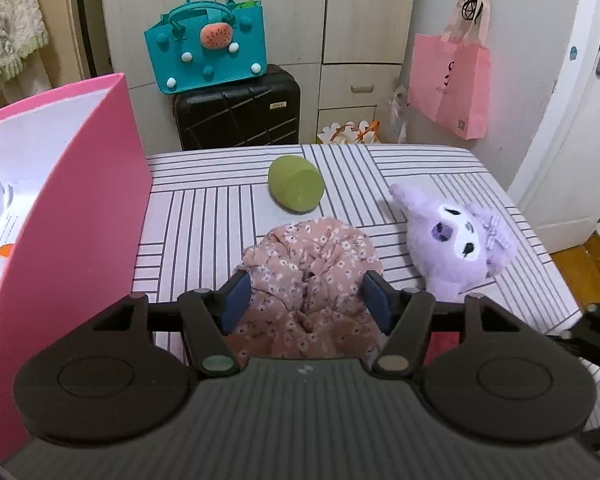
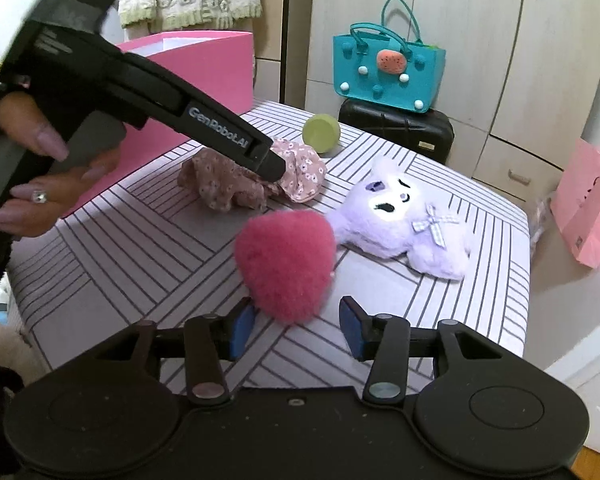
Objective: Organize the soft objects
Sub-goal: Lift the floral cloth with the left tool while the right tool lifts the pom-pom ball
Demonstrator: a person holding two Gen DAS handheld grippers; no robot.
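Left wrist: left gripper (image 1: 306, 300) jaws stand apart astride scrunchie (image 1: 308, 264) on desk (image 1: 204, 216), pads not pressing | box (image 1: 80, 208) at 9 o'clock | Right wrist: right gripper (image 2: 296, 328) jaws part-open, pompom (image 2: 286, 264) between at 12, ungripped | plush (image 2: 400, 220) at 1 | each hand nearest its own item

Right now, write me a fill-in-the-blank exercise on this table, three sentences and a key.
1. The left gripper has its open fingers on either side of the ____ scrunchie.
2. The purple plush toy wears a checked ____ near its face.
3. The object just ahead of the right gripper is a fluffy ____ ball.

Missing words: floral; bow; pink
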